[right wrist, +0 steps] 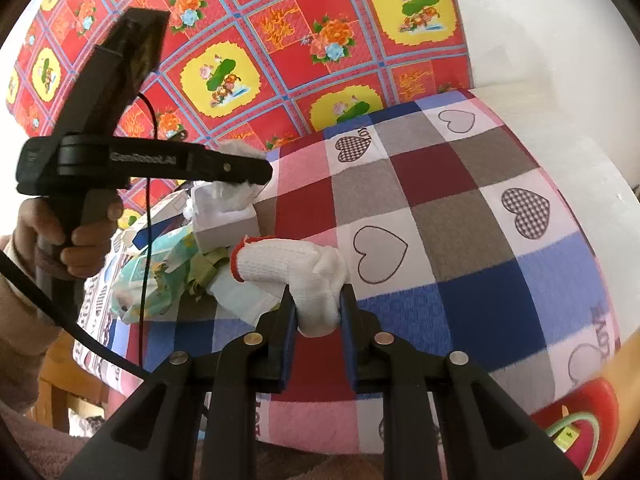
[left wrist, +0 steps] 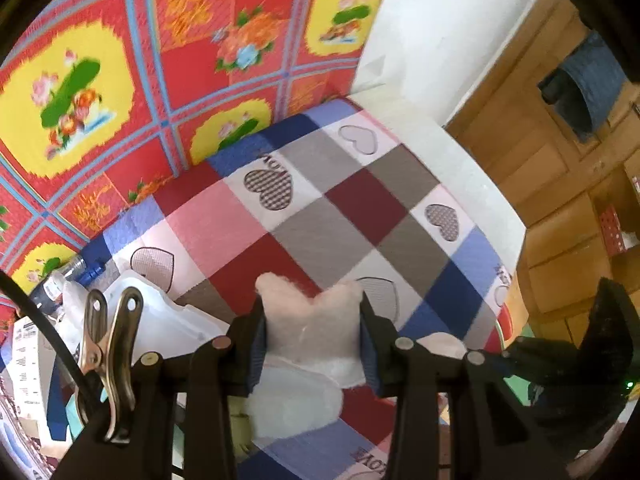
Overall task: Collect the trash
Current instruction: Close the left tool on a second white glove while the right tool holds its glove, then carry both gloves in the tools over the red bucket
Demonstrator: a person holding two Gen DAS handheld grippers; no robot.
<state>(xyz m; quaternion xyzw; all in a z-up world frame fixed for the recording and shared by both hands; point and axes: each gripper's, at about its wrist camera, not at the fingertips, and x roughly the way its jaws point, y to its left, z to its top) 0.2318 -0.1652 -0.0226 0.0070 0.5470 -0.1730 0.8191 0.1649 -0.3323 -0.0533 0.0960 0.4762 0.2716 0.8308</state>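
A fluffy pinkish-white wad [left wrist: 312,320] is sitting pinched between the two fingers of the left gripper [left wrist: 314,344], sticking out toward twelve o'clock in the left wrist view; the jaws are closing snugly on both of its sides. In the right wrist view the same gripper [right wrist: 256,174] is showing side-on at about ten o'clock, held by a hand [right wrist: 76,232], with the wad [right wrist: 236,148] poking from its tip.

The right gripper [right wrist: 318,312] is clamping a white knit glove [right wrist: 300,276] with a red cuff; the glove is lying across the checked cloth [right wrist: 460,216], its cuff pointing toward ten o'clock, its bunched end between the narrow jaws.

At nine o'clock from the glove a litter pile is resting on the cloth: a white tissue box [right wrist: 224,220], crumpled green and pale wrappers [right wrist: 160,272]. A black cable [right wrist: 146,240] is hanging across them.

Behind the cloth, at twelve o'clock, a red flowered sheet [right wrist: 280,40] is standing against a white wall [right wrist: 540,20]. In the left view a metal clip [left wrist: 112,344] is showing at eight o'clock, and wooden cabinets [left wrist: 540,184] at three o'clock.
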